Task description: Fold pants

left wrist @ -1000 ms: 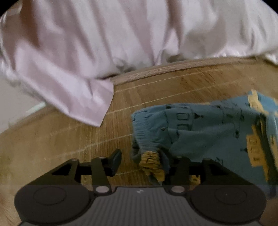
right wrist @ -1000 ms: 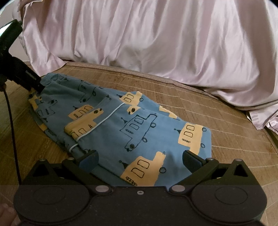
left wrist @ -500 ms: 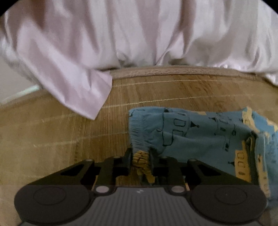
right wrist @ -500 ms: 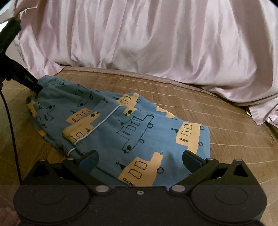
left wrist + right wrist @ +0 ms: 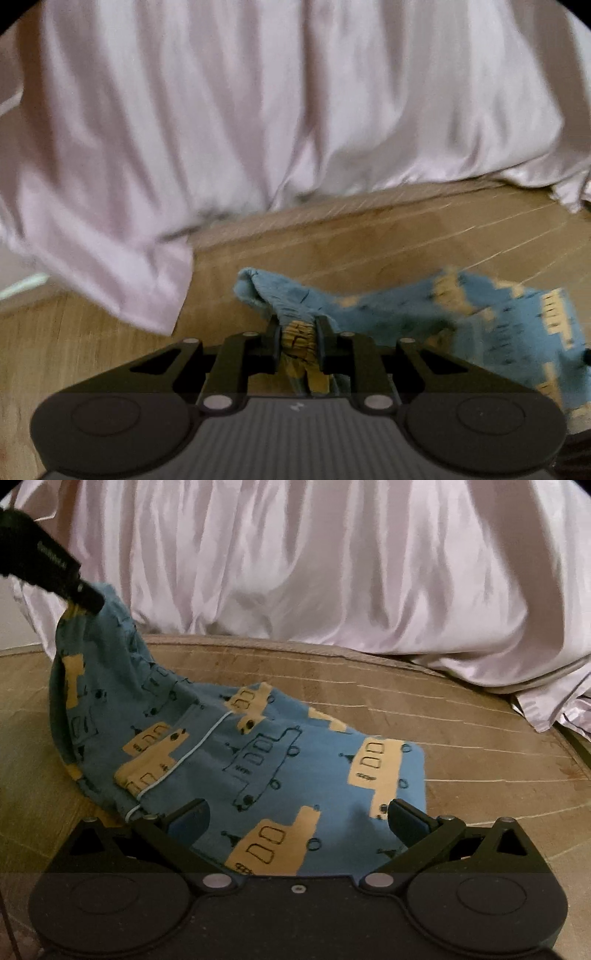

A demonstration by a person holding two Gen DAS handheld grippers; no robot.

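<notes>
Blue pants point(image 5: 258, 760) with yellow and outlined vehicle prints lie partly folded on a woven bamboo mat point(image 5: 461, 738). My left gripper point(image 5: 298, 338) is shut on the gathered left end of the pants point(image 5: 498, 325) and holds it lifted off the mat. In the right wrist view the left gripper point(image 5: 88, 600) shows at upper left with the cloth hanging from it in a peak. My right gripper point(image 5: 297, 818) is open, its fingers spread just over the near edge of the pants, holding nothing.
A pale pink satin sheet point(image 5: 314, 565) hangs in folds along the back of the mat; one corner of the sheet point(image 5: 147, 280) droops onto the mat close to the left gripper. Bare mat point(image 5: 388, 243) lies between the sheet and the pants.
My left gripper closed on the end of the pants and raised it, pulling the cloth into a peak. My right gripper stayed open at the near edge.
</notes>
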